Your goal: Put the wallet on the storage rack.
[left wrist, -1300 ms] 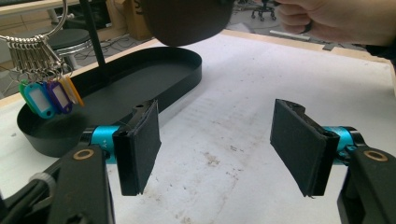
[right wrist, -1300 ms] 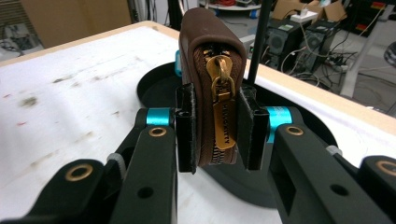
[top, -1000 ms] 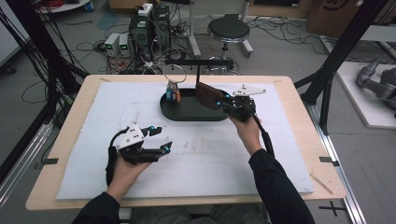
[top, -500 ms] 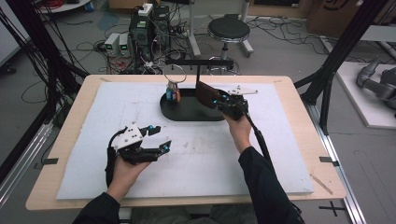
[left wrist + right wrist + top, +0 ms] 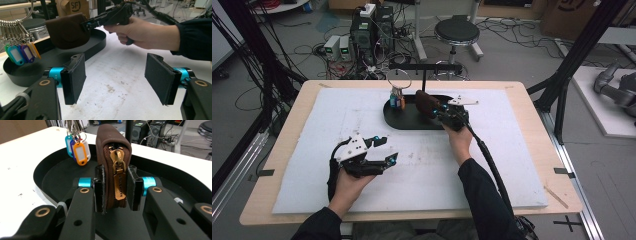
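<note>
A brown zip pouch (image 5: 113, 157) stands upright over the black oval tray (image 5: 55, 180), and my right gripper (image 5: 115, 190) is shut on its zipper end, the brass pull hanging between the pads. From above, the pouch (image 5: 426, 103) and right gripper (image 5: 443, 113) are at the tray's (image 5: 409, 121) right part. The left gripper view shows the same pouch (image 5: 65, 32) held over the tray (image 5: 32, 66). My left gripper (image 5: 382, 151) rests open on the white mat at front left, its pads (image 5: 75, 77) wide apart with nothing between them.
A ring of coloured key tags (image 5: 397, 99) hangs from a black stand (image 5: 424, 67) over the tray's left part; the key tags (image 5: 76, 150) hang just beyond the pouch. The white mat (image 5: 422, 165) covers a wooden table (image 5: 532, 100). A stool (image 5: 456, 31) and cables lie behind.
My right gripper with the pouch has shifted slightly left and forward over the tray. The left gripper has stayed in place, open.
</note>
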Demonstrator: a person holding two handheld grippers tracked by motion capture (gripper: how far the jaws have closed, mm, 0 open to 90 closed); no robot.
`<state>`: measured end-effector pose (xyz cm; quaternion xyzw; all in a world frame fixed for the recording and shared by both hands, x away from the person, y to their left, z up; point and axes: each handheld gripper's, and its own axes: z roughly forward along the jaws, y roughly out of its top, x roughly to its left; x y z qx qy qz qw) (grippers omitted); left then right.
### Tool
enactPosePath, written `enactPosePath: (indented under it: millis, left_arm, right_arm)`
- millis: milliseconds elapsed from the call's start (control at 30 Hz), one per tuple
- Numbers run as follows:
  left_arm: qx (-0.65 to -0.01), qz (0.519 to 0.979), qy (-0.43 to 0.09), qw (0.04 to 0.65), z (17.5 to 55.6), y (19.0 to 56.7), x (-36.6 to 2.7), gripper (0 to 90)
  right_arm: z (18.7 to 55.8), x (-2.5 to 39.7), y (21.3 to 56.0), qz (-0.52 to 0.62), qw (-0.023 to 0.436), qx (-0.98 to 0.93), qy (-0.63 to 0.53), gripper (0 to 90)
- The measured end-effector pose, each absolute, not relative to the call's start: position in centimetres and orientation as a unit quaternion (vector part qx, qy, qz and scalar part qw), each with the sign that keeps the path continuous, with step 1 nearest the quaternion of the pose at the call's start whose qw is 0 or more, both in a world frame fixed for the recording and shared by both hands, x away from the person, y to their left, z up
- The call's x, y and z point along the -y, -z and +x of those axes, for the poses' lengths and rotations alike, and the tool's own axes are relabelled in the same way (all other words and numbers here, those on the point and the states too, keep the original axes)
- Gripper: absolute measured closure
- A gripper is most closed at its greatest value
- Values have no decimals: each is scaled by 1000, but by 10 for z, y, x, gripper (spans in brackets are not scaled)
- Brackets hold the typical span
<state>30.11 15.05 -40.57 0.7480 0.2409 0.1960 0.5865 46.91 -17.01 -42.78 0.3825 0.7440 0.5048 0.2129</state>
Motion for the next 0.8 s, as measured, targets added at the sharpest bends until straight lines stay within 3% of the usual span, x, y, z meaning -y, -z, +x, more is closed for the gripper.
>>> enactPosePath:
  millis: [800]
  left_arm:
    - [-238,750,-187,588,300,409,-150,331]
  right_arm:
    - [472,166,439,371,218,-758,-490,679]
